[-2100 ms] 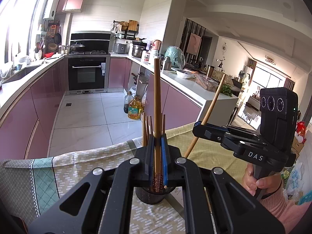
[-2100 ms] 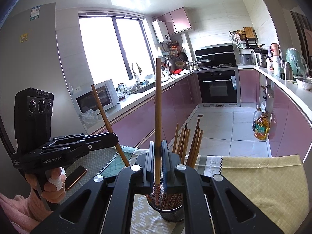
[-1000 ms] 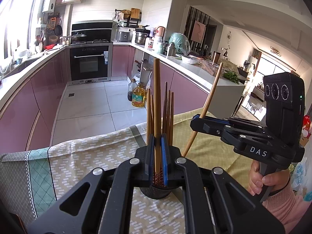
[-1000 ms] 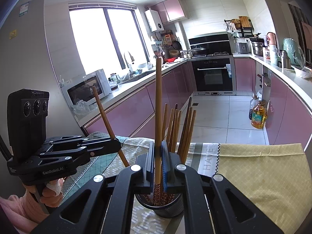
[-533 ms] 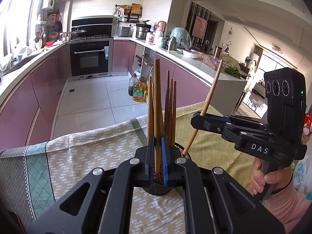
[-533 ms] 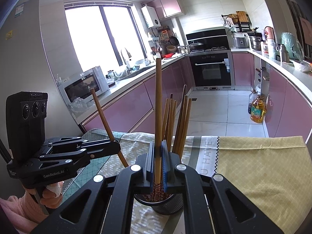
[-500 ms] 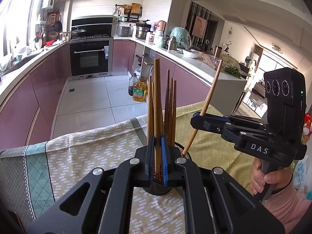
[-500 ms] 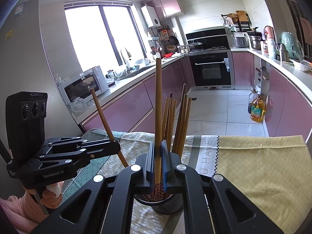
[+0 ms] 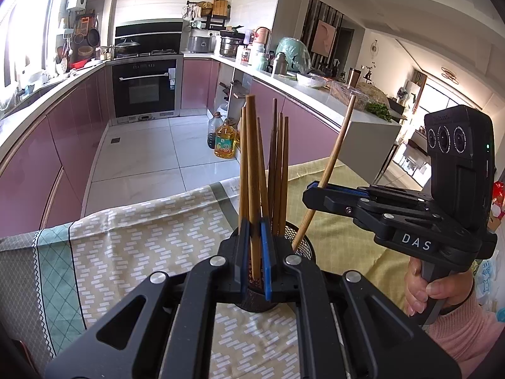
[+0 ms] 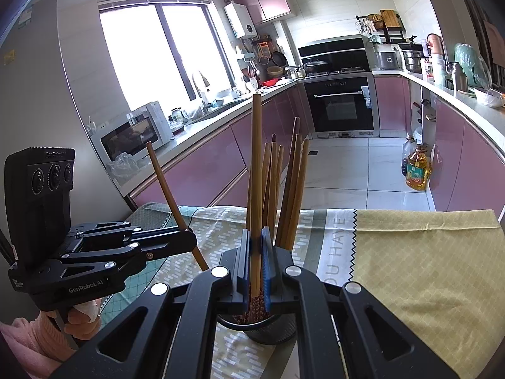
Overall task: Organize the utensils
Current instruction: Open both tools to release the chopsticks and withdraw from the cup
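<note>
A black mesh holder (image 9: 307, 248) (image 10: 271, 328) stands on the tablecloth with several brown chopsticks (image 9: 279, 170) (image 10: 293, 189) upright in it. My left gripper (image 9: 254, 252) is shut on one chopstick (image 9: 252, 164), whose patterned lower end dips into the holder. My right gripper (image 10: 256, 259) is shut on another chopstick (image 10: 256, 164), its lower end also inside the holder. In the left wrist view the right gripper (image 9: 311, 189) comes in from the right, its chopstick (image 9: 334, 158) slanting down to the rim. The right wrist view has the left gripper (image 10: 189, 240) at left with its slanted chopstick (image 10: 167, 189).
The patterned green and yellow tablecloth (image 9: 132, 252) (image 10: 426, 268) covers the table, whose far edge drops to the tiled kitchen floor (image 9: 142, 164). A person's hand (image 9: 442, 290) in a pink sleeve grips the right handle. Pink cabinets, an oven and oil bottles (image 9: 224, 142) lie beyond.
Both grippers have sunk a little toward the holder, so the held chopsticks' lower ends sit deeper in it. More of the tablecloth and of the standing chopsticks shows now.
</note>
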Demonstrator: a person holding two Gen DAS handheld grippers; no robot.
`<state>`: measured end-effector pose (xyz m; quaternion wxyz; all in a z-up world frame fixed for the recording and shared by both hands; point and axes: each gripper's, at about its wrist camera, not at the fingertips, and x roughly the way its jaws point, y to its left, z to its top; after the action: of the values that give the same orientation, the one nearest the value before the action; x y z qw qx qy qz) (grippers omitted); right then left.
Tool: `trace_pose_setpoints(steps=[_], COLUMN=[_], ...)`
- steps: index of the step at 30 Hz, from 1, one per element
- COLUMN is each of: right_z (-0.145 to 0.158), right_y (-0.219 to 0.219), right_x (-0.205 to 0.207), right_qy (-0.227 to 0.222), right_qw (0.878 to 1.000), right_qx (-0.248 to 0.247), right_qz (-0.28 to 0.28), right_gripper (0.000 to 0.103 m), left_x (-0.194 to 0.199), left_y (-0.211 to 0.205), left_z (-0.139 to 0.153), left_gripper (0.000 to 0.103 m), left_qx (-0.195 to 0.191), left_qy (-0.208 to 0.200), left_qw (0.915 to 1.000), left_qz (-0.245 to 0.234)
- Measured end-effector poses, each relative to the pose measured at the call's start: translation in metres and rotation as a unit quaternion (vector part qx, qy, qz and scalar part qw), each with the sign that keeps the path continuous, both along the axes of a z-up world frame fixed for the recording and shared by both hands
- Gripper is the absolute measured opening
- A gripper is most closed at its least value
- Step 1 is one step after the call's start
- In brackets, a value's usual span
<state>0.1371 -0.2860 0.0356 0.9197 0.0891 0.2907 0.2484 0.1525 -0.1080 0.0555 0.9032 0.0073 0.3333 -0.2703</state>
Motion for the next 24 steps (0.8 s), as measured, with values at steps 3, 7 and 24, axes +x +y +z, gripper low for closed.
trace_pose_setpoints(steps=[3,7,24], right_z=[-0.002,-0.006,-0.012], right_y=[0.002,0.003,0.004], right_x=[0.001,0.003,0.012], right_qy=[0.005,0.009,0.019], right_qw=[1.0,1.0,1.0], right_qx=[-0.002,-0.002,-0.001], right_qz=[-0.003,-0.002,-0.005], right_gripper=[0.006,0.006,0.006], left_x=[0.001,0.003,0.013], left_y=[0.0,-0.001,-0.005], left_z=[0.0,-0.001,-0.01], left_gripper=[0.008,0.008,0.008], left_qx=[0.001,0.004,0.008], left_qy=[-0.001,-0.003,0.0], left_qw=[1.0,1.0,0.9999], left_qz=[0.001,0.002,0.009])
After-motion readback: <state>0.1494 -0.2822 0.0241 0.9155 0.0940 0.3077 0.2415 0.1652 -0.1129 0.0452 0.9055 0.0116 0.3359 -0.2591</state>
